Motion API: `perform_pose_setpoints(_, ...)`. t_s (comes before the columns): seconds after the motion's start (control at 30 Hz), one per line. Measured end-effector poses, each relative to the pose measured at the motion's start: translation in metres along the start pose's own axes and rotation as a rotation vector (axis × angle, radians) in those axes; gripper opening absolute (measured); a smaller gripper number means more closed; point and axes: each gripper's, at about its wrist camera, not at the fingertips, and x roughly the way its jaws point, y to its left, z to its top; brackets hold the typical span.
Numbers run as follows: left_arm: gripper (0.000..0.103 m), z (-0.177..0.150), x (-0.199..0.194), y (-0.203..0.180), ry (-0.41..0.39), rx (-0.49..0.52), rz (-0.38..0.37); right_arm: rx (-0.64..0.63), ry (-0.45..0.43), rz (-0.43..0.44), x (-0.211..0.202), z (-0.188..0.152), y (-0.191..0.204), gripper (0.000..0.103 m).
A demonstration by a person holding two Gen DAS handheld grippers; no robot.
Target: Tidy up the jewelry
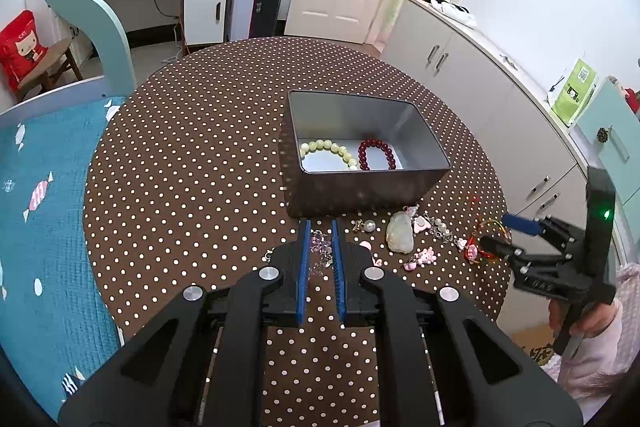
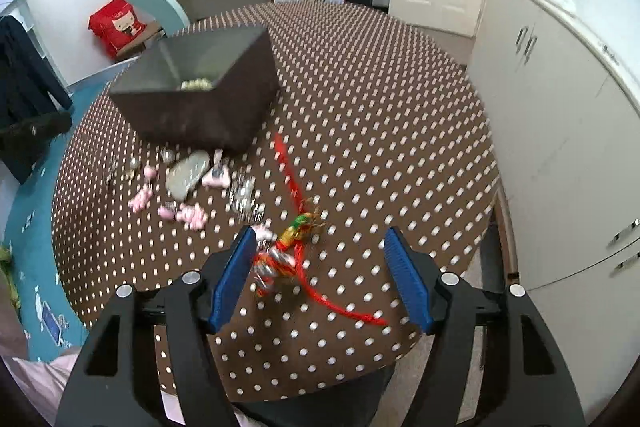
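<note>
A grey metal tin [image 1: 400,115] stands on the round polka-dot table [image 1: 200,155] and holds a pale yellow bead bracelet [image 1: 326,149] and a dark red bead bracelet [image 1: 378,153]. Loose jewelry lies in front of it: a pale jade pendant [image 1: 400,233], pink charms [image 1: 424,257], pearls [image 1: 369,225]. My left gripper [image 1: 320,231] has its jaws narrowly apart around a small clear beaded piece [image 1: 322,253]; I cannot tell if it grips it. My right gripper [image 2: 320,239] is open over a red-cord charm [image 2: 294,235] on the table. The tin [image 2: 208,107] shows left in the right wrist view.
A blue bedspread [image 1: 44,207] borders the table on the left. White cabinets [image 1: 500,99] run along the right. The table's near edge [image 2: 360,375] is close below my right gripper. A door and a desk stand behind.
</note>
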Motion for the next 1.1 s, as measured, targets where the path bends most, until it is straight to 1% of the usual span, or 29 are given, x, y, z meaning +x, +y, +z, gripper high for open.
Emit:
perform_pose_setpoints(0.07,0.010,0.000,0.002,0.000,0.004,0.000,0.003,-0.009,0.002,0.014,0.004,-0.003,0.007,0.062)
perform_pose_setpoints(0.1,0.010,0.000,0.003,-0.001,0.007,0.001,0.004,-0.017,-0.002,0.036,0.005,-0.005,0.010,0.045)
perform_pose_setpoints(0.13,0.010,0.000,0.004,-0.001,0.009,0.001,0.005,-0.018,0.000,0.054,0.007,-0.005,0.013,0.030)
perform_pose_setpoints(0.17,0.010,-0.001,0.004,-0.001,0.012,0.002,0.007,-0.001,0.005,0.074,0.009,-0.004,0.011,0.007)
perform_pose_setpoints(0.2,0.010,-0.001,0.005,-0.002,0.014,0.003,0.008,0.010,0.011,0.091,0.010,-0.004,0.009,0.005)
perform_pose_setpoints(0.3,0.010,-0.002,0.005,-0.002,0.015,0.004,0.009,-0.005,0.024,0.062,0.007,-0.005,0.005,0.004)
perform_pose_setpoints(0.37,0.010,-0.001,0.006,-0.001,0.015,0.003,0.008,0.018,0.021,0.057,0.001,-0.007,-0.005,0.004)
perform_pose_setpoints(0.47,0.010,0.000,0.009,0.000,0.019,-0.001,0.014,0.019,-0.019,0.035,-0.017,-0.005,-0.008,0.004)
perform_pose_setpoints(0.57,0.010,0.001,0.008,-0.002,0.019,0.004,0.011,-0.020,-0.114,-0.005,-0.047,0.007,0.000,0.004)
perform_pose_setpoints(0.6,0.010,0.001,0.008,-0.003,0.016,0.007,0.010,-0.048,-0.165,0.007,-0.064,0.012,0.005,0.004)
perform_pose_setpoints(0.67,0.010,0.001,0.007,-0.004,0.014,0.009,0.009,-0.077,-0.238,0.031,-0.087,0.022,0.011,0.004)
perform_pose_setpoints(0.73,0.010,0.001,0.006,-0.003,0.012,0.008,0.009,-0.118,-0.280,0.044,-0.103,0.026,0.018,0.004)
perform_pose_setpoints(0.77,0.010,0.001,0.006,-0.003,0.011,0.005,0.008,-0.127,-0.285,0.046,-0.104,0.027,0.020,0.004)
perform_pose_setpoints(0.9,0.010,0.004,0.004,-0.005,0.002,0.013,0.005,-0.107,-0.232,0.034,-0.086,0.036,0.018,0.004)
perform_pose_setpoints(1.1,0.010,0.015,-0.005,-0.013,-0.032,0.037,-0.010,-0.114,-0.243,0.085,-0.083,0.052,0.027,0.004)
